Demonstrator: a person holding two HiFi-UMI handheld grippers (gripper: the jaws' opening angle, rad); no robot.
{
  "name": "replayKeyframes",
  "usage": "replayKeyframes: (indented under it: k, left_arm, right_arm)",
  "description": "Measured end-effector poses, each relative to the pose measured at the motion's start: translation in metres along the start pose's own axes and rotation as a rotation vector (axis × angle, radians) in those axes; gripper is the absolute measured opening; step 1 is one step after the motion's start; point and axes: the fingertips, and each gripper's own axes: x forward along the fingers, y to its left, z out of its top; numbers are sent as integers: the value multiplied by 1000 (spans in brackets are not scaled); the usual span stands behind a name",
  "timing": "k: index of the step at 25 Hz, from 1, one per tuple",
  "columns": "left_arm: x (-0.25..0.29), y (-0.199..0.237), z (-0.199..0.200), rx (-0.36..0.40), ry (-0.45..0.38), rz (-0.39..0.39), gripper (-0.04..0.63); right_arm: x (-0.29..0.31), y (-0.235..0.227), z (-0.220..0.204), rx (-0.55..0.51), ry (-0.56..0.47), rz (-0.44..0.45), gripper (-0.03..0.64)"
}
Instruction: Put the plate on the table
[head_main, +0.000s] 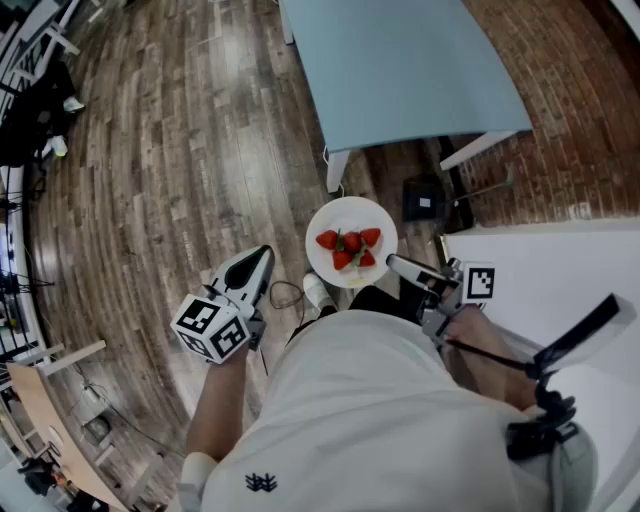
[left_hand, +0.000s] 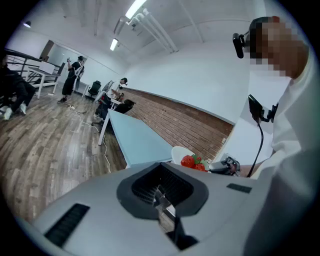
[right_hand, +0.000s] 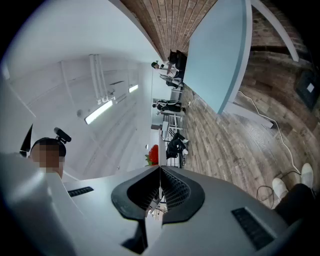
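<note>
The wood floor (head_main: 170, 150) fills most of the head view. The pale blue desk (head_main: 400, 70) stands on it at the top, and its top is bare. A white surface (head_main: 560, 270) runs along the right side. The person's torso in a white shirt (head_main: 370, 420) takes up the bottom of the view, with both forearms reaching forward.

The plate (head_main: 350, 207) is white and round. It is held in the air over the floor, just short of the desk's near edge and close to the near leg (head_main: 337, 170). It does not touch the desk.

The right claw (head_main: 392, 264) is clenched on the plate's right rim. In the right gripper view the rim (right_hand: 159, 150) runs edge-on between the two closed jaws. The marker cube (head_main: 478, 283) sits behind the jaws.

The left claw (head_main: 265, 252) hangs over the floor to the left of the plate and apart from it. Its jaws are pressed together with nothing between them, as the left gripper view shows. Its marker cube (head_main: 212, 327) is near the wrist.

A few red strawberries (head_main: 350, 248) with green tops lie at the middle of the plate. A white shoe (head_main: 318, 290) and a dark cable (head_main: 285, 295) show on the floor below the plate.
</note>
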Motion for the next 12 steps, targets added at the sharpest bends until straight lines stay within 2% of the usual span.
replayKeyframes:
  k: [5, 12]
  left_arm:
    - [2, -28, 6, 87, 20, -5, 2]
    - [11, -67, 14, 114, 37, -45, 2]
  right_arm:
    - [-12, 5, 1, -33, 6, 5, 14]
    - [-33, 22, 8, -27, -16, -9, 14]
